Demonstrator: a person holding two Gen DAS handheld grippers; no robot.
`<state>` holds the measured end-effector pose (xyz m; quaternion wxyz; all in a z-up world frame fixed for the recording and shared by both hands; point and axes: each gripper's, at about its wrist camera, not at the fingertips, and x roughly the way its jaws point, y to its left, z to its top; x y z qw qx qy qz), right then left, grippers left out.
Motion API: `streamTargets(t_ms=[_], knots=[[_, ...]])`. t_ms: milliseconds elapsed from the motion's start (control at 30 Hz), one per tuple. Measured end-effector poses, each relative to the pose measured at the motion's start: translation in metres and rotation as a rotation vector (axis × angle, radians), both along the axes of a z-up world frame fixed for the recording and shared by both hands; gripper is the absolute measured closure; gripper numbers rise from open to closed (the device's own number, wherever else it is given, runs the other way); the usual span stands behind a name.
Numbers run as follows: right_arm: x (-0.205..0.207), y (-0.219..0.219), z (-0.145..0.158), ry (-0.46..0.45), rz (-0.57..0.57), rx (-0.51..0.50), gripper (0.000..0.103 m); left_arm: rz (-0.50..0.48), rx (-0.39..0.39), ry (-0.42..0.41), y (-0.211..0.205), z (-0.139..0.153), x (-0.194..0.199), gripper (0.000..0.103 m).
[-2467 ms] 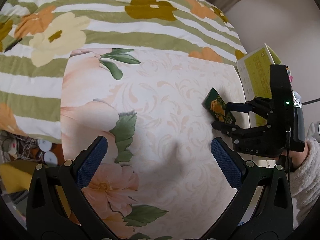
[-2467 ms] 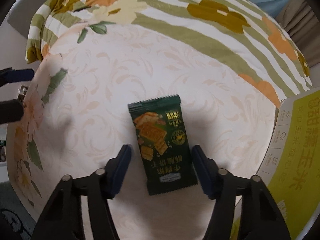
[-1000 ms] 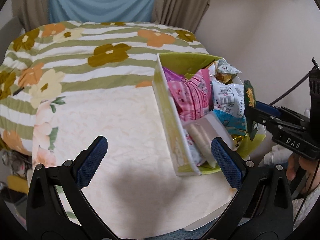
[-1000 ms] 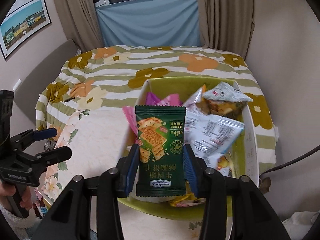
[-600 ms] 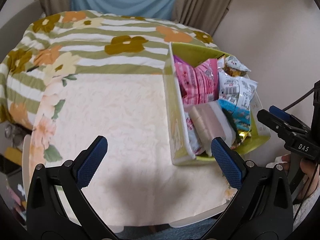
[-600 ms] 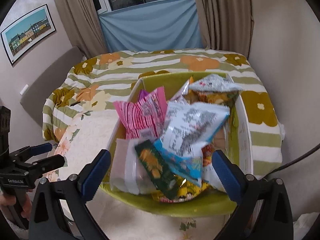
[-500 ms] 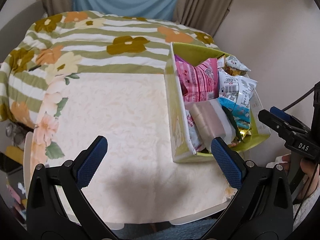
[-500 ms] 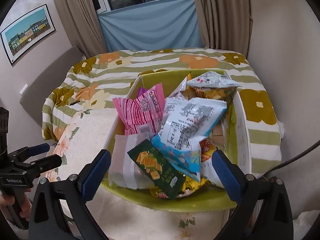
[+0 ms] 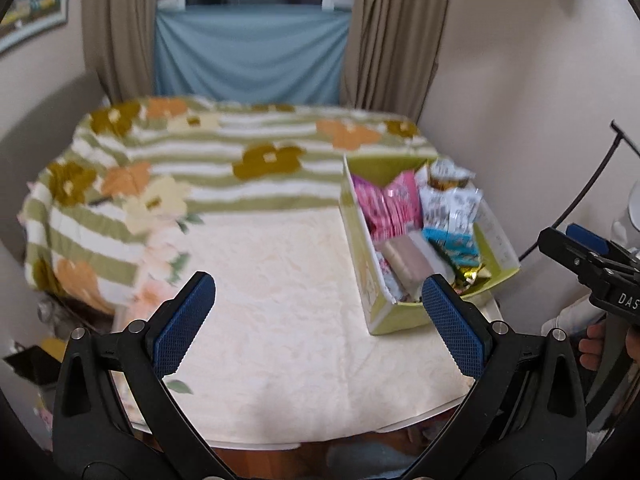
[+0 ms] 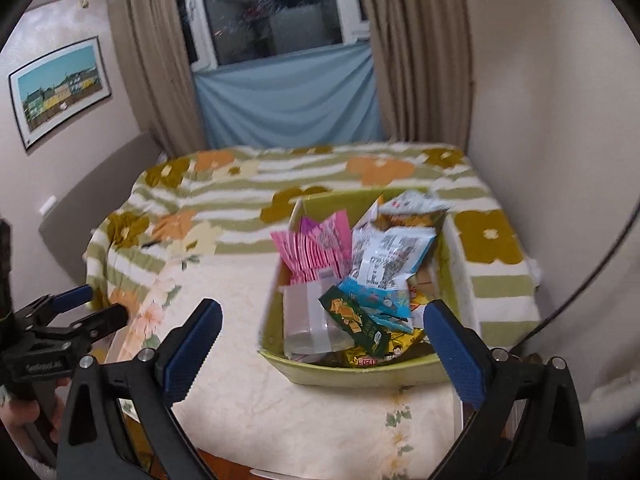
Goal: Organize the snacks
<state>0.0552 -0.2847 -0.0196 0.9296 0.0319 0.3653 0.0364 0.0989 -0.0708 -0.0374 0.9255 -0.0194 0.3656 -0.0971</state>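
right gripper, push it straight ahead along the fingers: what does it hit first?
Most likely the snack box: the open right gripper points at its near wall, the dark green cracker packet lying just behind. Depth is unclear, so it might clear the rim and meet the packets first.

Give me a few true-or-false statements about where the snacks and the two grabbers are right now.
1. The dark green packet lies in the box. True.
2. The right gripper holds a packet. False: its jaws are open, empty.
3. The box sits on the floor. False: it sits on the table.
4. The left gripper is open. True.
5. A pink packet is in the box. True.
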Motion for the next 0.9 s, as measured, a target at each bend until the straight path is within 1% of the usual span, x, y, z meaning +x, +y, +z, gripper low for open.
streamTargets(t_ms=[100, 167, 233, 333, 467, 567, 900], knots=[[-0.023, 0.012, 0.019, -0.043, -0.044, -0.004, 0.003, 0.019, 0.036, -0.092, 0.011, 0.023, -0.026, 0.001], [-0.040, 0.024, 0.028, -0.065, -0.069, -0.036, 0.003, 0.022, 0.052, -0.136, 0.018, 0.035, -0.042, 0.001], [-0.053, 0.035, 0.034, -0.092, -0.084, -0.066, 0.003, 0.018, 0.048, -0.155, 0.025, 0.041, -0.055, 0.000], [-0.072, 0.046, 0.040, -0.122, -0.094, -0.083, 0.003, 0.024, 0.068, -0.181, 0.030, 0.046, -0.070, 0.000], [-0.086, 0.056, 0.040, -0.139, -0.102, -0.119, 0.003, 0.017, 0.065, -0.203, 0.037, 0.049, -0.088, 0.000], [-0.092, 0.060, 0.039, -0.137, -0.106, -0.113, 0.003, 0.017, 0.069, -0.212, 0.039, 0.050, -0.097, 0.000], [-0.097, 0.063, 0.036, -0.136, -0.112, -0.116, 0.003, 0.017, 0.068, -0.222, 0.040, 0.050, -0.107, 0.000]])
